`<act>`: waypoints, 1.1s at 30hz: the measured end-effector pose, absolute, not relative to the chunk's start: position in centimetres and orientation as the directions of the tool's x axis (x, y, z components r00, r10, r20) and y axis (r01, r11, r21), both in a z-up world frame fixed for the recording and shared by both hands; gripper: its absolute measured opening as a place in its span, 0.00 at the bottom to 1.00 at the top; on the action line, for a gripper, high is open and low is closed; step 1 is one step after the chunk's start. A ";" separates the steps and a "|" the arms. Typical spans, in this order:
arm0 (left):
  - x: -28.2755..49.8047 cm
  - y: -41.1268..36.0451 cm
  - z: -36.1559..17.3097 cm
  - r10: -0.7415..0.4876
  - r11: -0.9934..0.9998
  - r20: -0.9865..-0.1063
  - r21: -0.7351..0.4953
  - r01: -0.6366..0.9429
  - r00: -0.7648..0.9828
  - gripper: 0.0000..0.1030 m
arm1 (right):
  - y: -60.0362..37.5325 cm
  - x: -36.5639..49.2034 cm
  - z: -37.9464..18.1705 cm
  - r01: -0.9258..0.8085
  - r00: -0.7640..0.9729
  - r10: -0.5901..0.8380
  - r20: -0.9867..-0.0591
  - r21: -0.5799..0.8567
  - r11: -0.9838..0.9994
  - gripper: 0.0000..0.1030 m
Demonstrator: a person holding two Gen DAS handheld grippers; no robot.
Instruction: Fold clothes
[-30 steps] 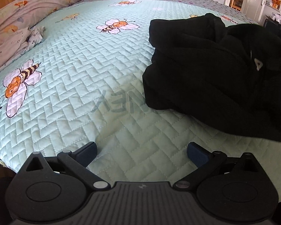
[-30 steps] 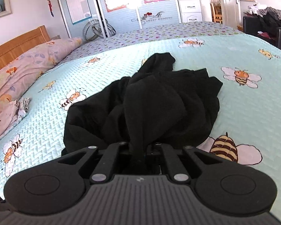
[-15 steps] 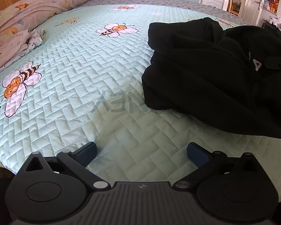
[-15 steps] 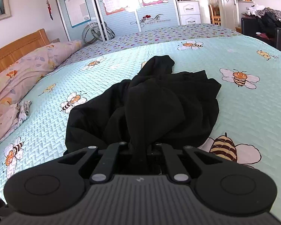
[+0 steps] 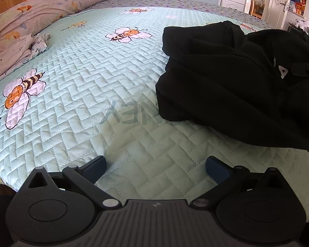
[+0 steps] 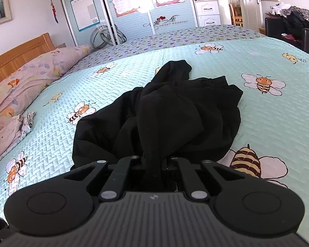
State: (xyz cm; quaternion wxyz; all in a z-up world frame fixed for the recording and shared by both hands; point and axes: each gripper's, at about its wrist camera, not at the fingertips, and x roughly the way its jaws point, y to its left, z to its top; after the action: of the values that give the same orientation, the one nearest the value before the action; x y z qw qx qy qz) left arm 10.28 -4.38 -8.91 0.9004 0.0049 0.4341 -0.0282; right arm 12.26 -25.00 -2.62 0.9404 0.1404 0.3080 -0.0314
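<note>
**Black garment bunched on the bed, one edge pinched**

At lower centre of the left view, the left gripper stood spread and empty over the quilt. At right, the black garment lay rumpled, not squared into a fold. The right gripper was clamped on its near edge. Folding looked unfinished.
</note>
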 end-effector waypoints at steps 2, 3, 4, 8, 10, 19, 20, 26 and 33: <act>10.3 -4.4 -8.9 -0.047 0.998 -0.780 -0.017 0.055 0.624 1.00 | -25.1 12.2 -2.5 0.145 0.811 0.029 -0.585 0.248 0.958 0.07; 10.3 -4.3 -9.0 -0.048 0.998 -0.780 -0.017 0.054 0.625 1.00 | -25.1 12.2 -2.5 0.145 0.812 0.029 -0.584 0.249 0.958 0.07; 10.3 -4.3 -9.0 -0.048 0.998 -0.779 -0.018 0.054 0.625 1.00 | -25.2 12.1 -2.5 0.145 0.812 0.029 -0.583 0.250 0.957 0.07; 10.3 -4.2 -9.0 -0.051 0.998 -0.778 -0.020 0.057 0.626 1.00 | -25.6 12.0 -2.3 0.149 0.816 0.031 -0.578 0.261 0.954 0.07; 10.3 -4.2 -9.0 -0.052 0.998 -0.778 -0.020 0.058 0.626 1.00 | -25.6 11.8 -2.2 0.149 0.817 0.030 -0.575 0.261 0.954 0.07; 10.1 -4.3 -9.1 -0.053 0.998 -0.774 -0.020 0.059 0.631 1.00 | -25.8 11.3 -1.5 0.139 0.830 0.041 -0.556 0.278 0.951 0.07; 10.1 -4.3 -9.1 -0.054 0.998 -0.774 -0.021 0.059 0.631 1.00 | -25.9 11.2 -1.4 0.137 0.832 0.046 -0.552 0.285 0.949 0.07; 9.9 -3.5 -8.2 -0.073 0.997 -0.787 -0.047 0.059 0.612 0.99 | -30.3 11.0 1.8 0.150 0.873 0.064 -0.484 0.390 0.909 0.07; 9.4 -2.8 -7.6 -0.087 0.996 -0.789 -0.086 0.031 0.608 0.99 | -40.0 6.3 12.3 0.231 0.965 -0.145 -0.218 0.449 0.863 0.07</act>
State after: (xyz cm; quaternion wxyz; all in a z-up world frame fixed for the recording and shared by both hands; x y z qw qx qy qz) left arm 9.39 -2.76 -7.61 0.8961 -0.0318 0.4414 -0.0328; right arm 6.33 -39.98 12.32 0.9611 0.2427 0.0885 -0.0979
